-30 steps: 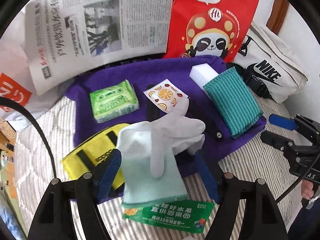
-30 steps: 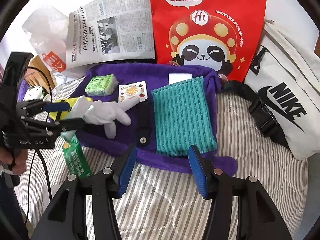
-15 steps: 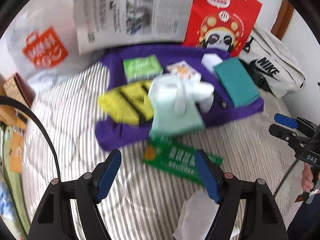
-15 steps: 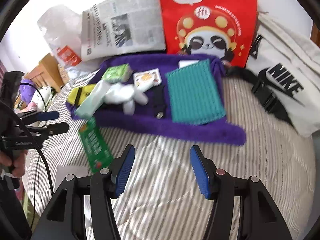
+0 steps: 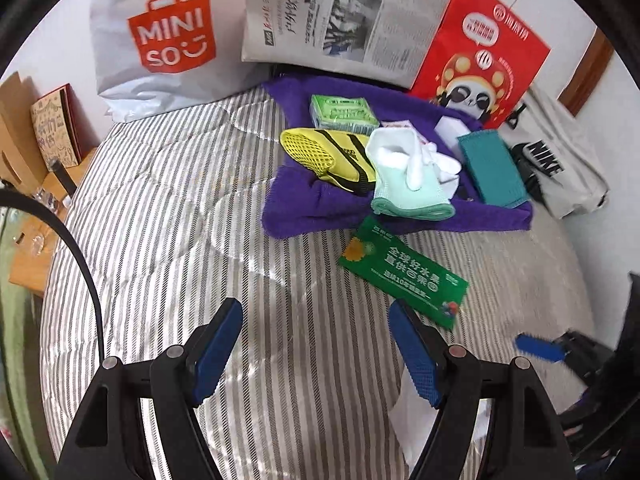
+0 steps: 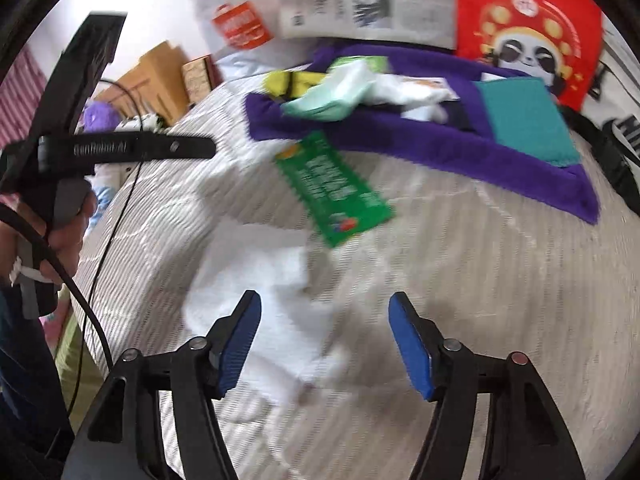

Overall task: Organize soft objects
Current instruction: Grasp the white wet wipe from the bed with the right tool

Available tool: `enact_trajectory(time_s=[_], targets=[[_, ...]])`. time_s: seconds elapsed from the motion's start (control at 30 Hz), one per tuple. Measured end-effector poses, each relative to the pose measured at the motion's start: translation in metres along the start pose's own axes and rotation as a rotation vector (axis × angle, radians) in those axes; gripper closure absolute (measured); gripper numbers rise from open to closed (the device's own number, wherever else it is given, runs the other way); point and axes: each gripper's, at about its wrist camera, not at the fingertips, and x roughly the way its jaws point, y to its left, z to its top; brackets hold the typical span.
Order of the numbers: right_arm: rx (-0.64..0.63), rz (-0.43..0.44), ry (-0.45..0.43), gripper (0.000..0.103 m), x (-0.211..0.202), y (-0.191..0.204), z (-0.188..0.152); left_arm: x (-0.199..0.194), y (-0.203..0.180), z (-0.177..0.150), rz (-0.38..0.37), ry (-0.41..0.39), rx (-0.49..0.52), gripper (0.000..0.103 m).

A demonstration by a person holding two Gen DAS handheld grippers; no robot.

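A purple towel (image 5: 304, 208) lies at the far side of the striped bed. On it are a green tissue pack (image 5: 342, 112), a yellow mesh bag (image 5: 320, 152), a mint cloth (image 5: 408, 200) under a white glove (image 5: 416, 164), and a teal sponge cloth (image 5: 490, 168). A green packet (image 5: 404, 272) lies on the bed in front of the towel. My left gripper (image 5: 316, 350) hangs open over bare bedding, well short of the towel. My right gripper (image 6: 326, 344) is opening, with nothing pressed between its pads; a white cloth (image 6: 260, 280) lies on the bed below it.
Against the wall stand a white Miniso bag (image 5: 160, 40), a newspaper (image 5: 340, 20) and a red panda bag (image 5: 480, 60). A Nike bag (image 5: 560, 160) lies right of the towel. Cardboard boxes (image 5: 24, 132) sit off the bed's left edge. A hand (image 6: 60, 236) holds the left gripper.
Both grippers have drawn back from the purple towel over the near bedding. The mint cloth and glove now lie on the towel. The right jaws stand wider.
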Motion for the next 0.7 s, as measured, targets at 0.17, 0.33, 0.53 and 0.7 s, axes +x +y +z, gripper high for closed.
enact_trajectory(time_s=[0.17,0.33,0.53,0.7], targets=[[-0.01,0.021,-0.012,0.023,0.008,0.035,-0.007,-0.011,0.013,-0.01,-0.027,-0.02,-0.028,0.029],[0.073,-0.019,-0.046,0.021,0.017,0.049,-0.004,-0.021,0.02,-0.02,-0.065,-0.045,-0.024,0.029],[0.104,-0.057,-0.012,0.02,0.04,0.063,-0.008,-0.034,0.039,-0.032,-0.109,-0.077,-0.045,0.029],[0.049,-0.138,-0.023,0.016,0.051,0.079,-0.013,-0.037,0.056,-0.038,-0.089,-0.08,-0.08,0.029]])
